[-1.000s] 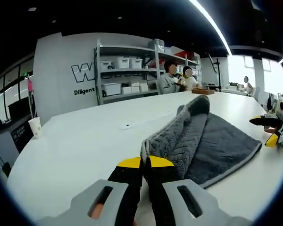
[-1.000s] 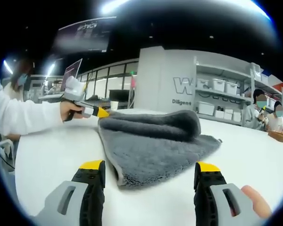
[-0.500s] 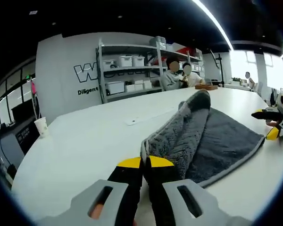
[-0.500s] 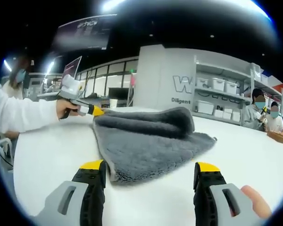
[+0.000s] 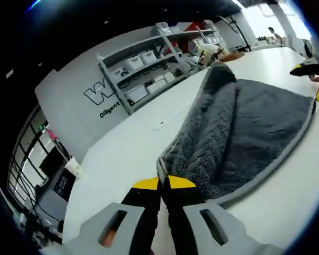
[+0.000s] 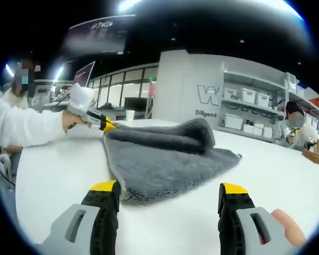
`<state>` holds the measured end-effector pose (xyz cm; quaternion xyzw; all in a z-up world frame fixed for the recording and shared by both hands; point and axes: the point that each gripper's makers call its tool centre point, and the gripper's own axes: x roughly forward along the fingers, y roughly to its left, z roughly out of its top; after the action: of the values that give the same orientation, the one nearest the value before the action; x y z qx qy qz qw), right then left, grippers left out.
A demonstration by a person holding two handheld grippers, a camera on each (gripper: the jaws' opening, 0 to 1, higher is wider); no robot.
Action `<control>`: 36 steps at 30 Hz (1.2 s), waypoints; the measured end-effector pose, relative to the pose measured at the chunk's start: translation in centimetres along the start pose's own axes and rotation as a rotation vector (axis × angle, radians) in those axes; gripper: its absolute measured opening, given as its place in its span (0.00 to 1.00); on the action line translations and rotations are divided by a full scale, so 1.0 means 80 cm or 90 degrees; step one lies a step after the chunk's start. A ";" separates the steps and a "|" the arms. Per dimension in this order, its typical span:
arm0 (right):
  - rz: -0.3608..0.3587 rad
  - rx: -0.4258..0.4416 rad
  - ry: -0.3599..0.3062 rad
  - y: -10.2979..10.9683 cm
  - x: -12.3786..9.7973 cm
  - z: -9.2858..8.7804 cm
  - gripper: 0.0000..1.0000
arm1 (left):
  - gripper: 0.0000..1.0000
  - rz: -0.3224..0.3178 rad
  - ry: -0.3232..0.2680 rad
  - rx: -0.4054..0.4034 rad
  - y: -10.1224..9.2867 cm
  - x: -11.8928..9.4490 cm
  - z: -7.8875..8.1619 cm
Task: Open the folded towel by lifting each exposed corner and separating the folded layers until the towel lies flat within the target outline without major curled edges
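Observation:
A dark grey fluffy towel [image 5: 244, 127] lies on the white table [image 5: 127, 154], one layer bunched into a raised ridge along its left side. My left gripper [image 5: 164, 185] is shut on the towel's near corner, its yellow tips pressed together on the cloth. In the right gripper view the same towel [image 6: 165, 159] spreads across the table [image 6: 58, 175], with the left gripper [image 6: 105, 126] pinching its far left corner, held by a hand in a white sleeve. My right gripper [image 6: 170, 190] stands open at the towel's near edge, nothing between its jaws. Its yellow tips [image 5: 315, 79] show at the right edge.
Shelving with white bins [image 5: 149, 69] stands against a grey wall beyond the table. A paper cup [image 5: 73, 167] sits near the far left table edge. A small white item [image 5: 158, 126] lies on the table past the towel. People sit at the far end [image 6: 303, 133].
The left gripper view has rolled and tilted, with the corner lifted a little and still pinched. In the right gripper view the towel edge has drawn slightly left and nearer my open jaws.

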<state>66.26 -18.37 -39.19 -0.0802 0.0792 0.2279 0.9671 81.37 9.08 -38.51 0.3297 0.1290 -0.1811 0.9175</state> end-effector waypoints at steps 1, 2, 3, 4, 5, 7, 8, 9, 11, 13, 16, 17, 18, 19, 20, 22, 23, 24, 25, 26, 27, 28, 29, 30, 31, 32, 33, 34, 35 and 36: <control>0.001 0.001 -0.001 0.000 0.000 0.000 0.75 | 0.03 0.008 0.006 0.013 0.001 0.000 -0.001; 0.003 0.005 -0.003 0.000 -0.001 0.001 0.75 | 0.03 0.018 0.010 0.031 0.001 0.000 0.000; 0.004 0.009 -0.007 -0.001 -0.001 0.002 0.75 | 0.03 0.030 0.015 0.055 0.002 0.001 0.000; 0.005 0.013 -0.011 -0.001 -0.002 0.004 0.75 | 0.03 0.039 0.023 0.066 0.002 0.002 -0.002; 0.005 0.015 -0.014 -0.001 -0.002 0.005 0.75 | 0.03 0.044 0.027 0.072 0.002 0.002 -0.002; 0.004 0.019 -0.015 -0.002 -0.002 0.005 0.75 | 0.03 0.058 0.038 0.074 0.004 0.004 -0.004; 0.004 0.019 -0.016 -0.002 -0.002 0.006 0.75 | 0.03 0.067 0.052 0.074 0.008 0.004 -0.008; 0.005 0.020 -0.016 -0.002 -0.002 0.006 0.75 | 0.03 0.079 0.070 0.077 0.012 0.004 -0.012; 0.005 0.019 -0.015 -0.001 -0.002 0.005 0.75 | 0.03 0.100 0.090 0.083 0.019 0.003 -0.017; 0.006 0.018 -0.015 -0.001 -0.002 0.005 0.75 | 0.03 0.116 0.131 0.063 0.025 0.002 -0.030; 0.006 0.017 -0.013 -0.001 -0.001 0.005 0.74 | 0.03 0.129 0.158 0.043 0.032 -0.001 -0.039; 0.006 0.016 -0.013 -0.001 -0.002 0.005 0.74 | 0.03 0.133 0.167 0.048 0.033 -0.002 -0.042; 0.007 0.016 -0.014 0.000 -0.002 0.005 0.74 | 0.03 0.138 0.180 0.056 0.036 -0.002 -0.045; 0.008 0.016 -0.015 0.000 -0.002 0.005 0.74 | 0.03 0.144 0.193 0.074 0.038 -0.003 -0.048; 0.008 0.016 -0.015 0.000 -0.002 0.005 0.74 | 0.03 0.148 0.206 0.096 0.040 -0.003 -0.052; 0.009 0.017 -0.016 0.000 -0.002 0.006 0.74 | 0.03 0.161 0.224 0.137 0.042 -0.003 -0.057; 0.009 0.017 -0.016 0.000 -0.002 0.005 0.74 | 0.03 0.163 0.228 0.154 0.042 -0.003 -0.058; 0.010 0.019 -0.016 0.000 -0.002 0.005 0.74 | 0.03 0.169 0.231 0.173 0.041 -0.002 -0.061; 0.009 0.019 -0.015 0.000 -0.002 0.005 0.74 | 0.03 0.171 0.234 0.181 0.040 -0.001 -0.064; 0.008 0.019 -0.015 -0.001 -0.002 0.005 0.74 | 0.03 0.172 0.235 0.188 0.037 -0.006 -0.065; 0.006 0.019 -0.014 -0.001 -0.002 0.005 0.74 | 0.03 0.175 0.237 0.188 0.035 -0.007 -0.067; 0.007 0.020 -0.016 -0.001 -0.002 0.005 0.74 | 0.03 0.175 0.238 0.191 0.038 -0.003 -0.067; 0.007 0.020 -0.017 -0.001 -0.002 0.005 0.74 | 0.03 0.175 0.238 0.191 0.039 -0.003 -0.067; 0.006 0.022 -0.017 -0.001 -0.002 0.005 0.74 | 0.03 0.171 0.238 0.177 0.040 -0.005 -0.067; 0.005 0.022 -0.015 -0.002 -0.002 0.005 0.74 | 0.03 0.165 0.236 0.165 0.040 -0.006 -0.068; 0.004 0.022 -0.014 -0.002 -0.003 0.004 0.74 | 0.03 0.158 0.234 0.152 0.040 -0.006 -0.068; 0.004 0.022 -0.015 -0.001 -0.003 0.004 0.74 | 0.03 0.149 0.231 0.133 0.040 -0.007 -0.069; 0.004 0.021 -0.014 -0.001 -0.003 0.004 0.74 | 0.03 0.140 0.226 0.117 0.039 -0.007 -0.070; 0.004 0.020 -0.013 -0.002 -0.003 0.004 0.74 | 0.03 0.134 0.223 0.097 0.039 -0.008 -0.071; 0.003 0.020 -0.012 -0.002 -0.003 0.003 0.74 | 0.03 0.127 0.217 0.086 0.039 -0.009 -0.072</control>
<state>66.16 -18.52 -38.88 -0.0629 0.0739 0.2297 0.9684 81.37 15.25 -40.79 0.4274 0.2369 -0.0394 0.8716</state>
